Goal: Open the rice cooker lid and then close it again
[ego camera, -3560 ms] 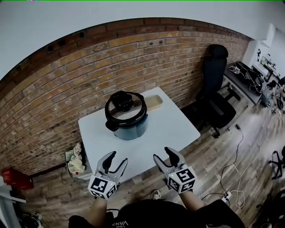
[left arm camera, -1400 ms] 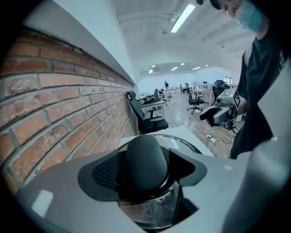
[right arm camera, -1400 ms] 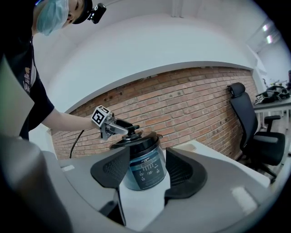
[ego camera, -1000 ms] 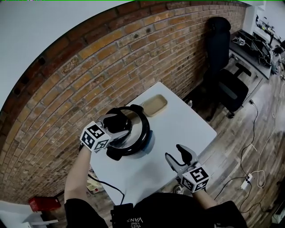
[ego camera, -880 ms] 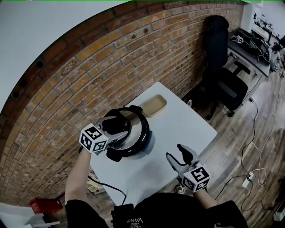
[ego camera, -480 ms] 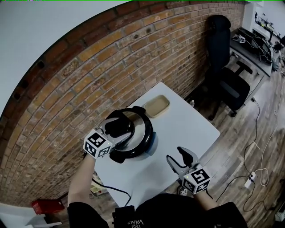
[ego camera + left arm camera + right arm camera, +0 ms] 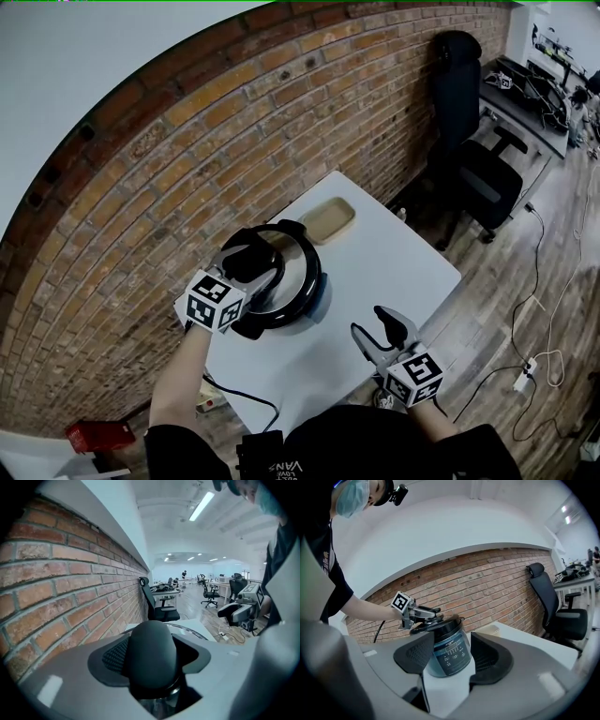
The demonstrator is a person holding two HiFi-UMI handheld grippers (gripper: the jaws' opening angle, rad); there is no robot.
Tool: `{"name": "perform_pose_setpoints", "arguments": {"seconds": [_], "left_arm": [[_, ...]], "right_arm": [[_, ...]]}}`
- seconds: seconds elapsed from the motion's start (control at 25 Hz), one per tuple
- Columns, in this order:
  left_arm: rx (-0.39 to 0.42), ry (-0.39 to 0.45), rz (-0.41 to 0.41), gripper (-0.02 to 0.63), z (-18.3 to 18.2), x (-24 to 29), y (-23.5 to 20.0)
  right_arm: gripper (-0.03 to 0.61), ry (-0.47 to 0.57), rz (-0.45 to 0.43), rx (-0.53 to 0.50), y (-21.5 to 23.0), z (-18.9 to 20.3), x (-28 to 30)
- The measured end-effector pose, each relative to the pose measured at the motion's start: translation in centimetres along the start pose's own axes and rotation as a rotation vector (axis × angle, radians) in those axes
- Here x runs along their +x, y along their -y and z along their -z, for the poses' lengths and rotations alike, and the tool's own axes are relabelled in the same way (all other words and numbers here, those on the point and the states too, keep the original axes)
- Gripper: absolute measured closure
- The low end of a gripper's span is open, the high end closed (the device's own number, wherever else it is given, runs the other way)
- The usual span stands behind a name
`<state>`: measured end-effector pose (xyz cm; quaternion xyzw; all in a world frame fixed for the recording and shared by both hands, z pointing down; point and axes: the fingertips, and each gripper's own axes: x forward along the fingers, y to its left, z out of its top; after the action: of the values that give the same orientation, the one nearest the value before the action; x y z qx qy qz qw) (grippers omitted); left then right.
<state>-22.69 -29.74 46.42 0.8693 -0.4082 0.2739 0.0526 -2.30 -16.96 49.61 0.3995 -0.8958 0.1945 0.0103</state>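
The rice cooker (image 7: 298, 292) stands on the white table (image 7: 394, 258) by the brick wall, its black-rimmed glass lid (image 7: 302, 265) closed on it. My left gripper (image 7: 253, 262) sits over the lid with the black lid knob (image 7: 152, 656) between its jaws. The jaws have just been closing around the knob. The left pad lies against it and a dark gap still shows on the right side. My right gripper (image 7: 373, 324) hovers open and empty over the table's near edge, pointing at the cooker (image 7: 447, 651).
A beige shallow tray (image 7: 328, 218) lies behind the cooker near the wall. The cooker's black cable (image 7: 234, 394) hangs off the table's near-left side. A black office chair (image 7: 469, 141) stands to the right on the wooden floor.
The left gripper went from the table's near edge to the lid. In the last second it tilted and rolled a little over the knob. The right gripper barely moved.
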Motion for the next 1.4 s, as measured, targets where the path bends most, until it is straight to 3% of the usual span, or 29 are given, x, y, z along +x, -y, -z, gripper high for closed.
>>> {"name": "perform_pose_setpoints", "arguments": {"seconds": [0.32, 0.72, 1.16, 1.4], "left_arm": [[-0.106, -0.028, -0.181, 0.334, 0.3, -0.3, -0.8], [-0.121, -0.04, -0.206, 0.336, 0.1, -0.5, -0.7], [-0.194, -0.071, -0.341, 0.336, 0.2, -0.5, -0.9], [-0.185, -0.074, -0.314, 0.336, 0.2, -0.7, -0.8]], "right_arm": [[0.342, 0.018, 0.023, 0.003, 0.4, -0.3, -1.2], [0.344, 0.04, 0.034, 0.011, 1.0, -0.9, -2.1], [0.344, 0.041, 0.022, 0.031, 1.7, -1.0, -1.7], [0.344, 0.052, -0.007, 0.025, 1.9, -1.5, -1.7]]}}
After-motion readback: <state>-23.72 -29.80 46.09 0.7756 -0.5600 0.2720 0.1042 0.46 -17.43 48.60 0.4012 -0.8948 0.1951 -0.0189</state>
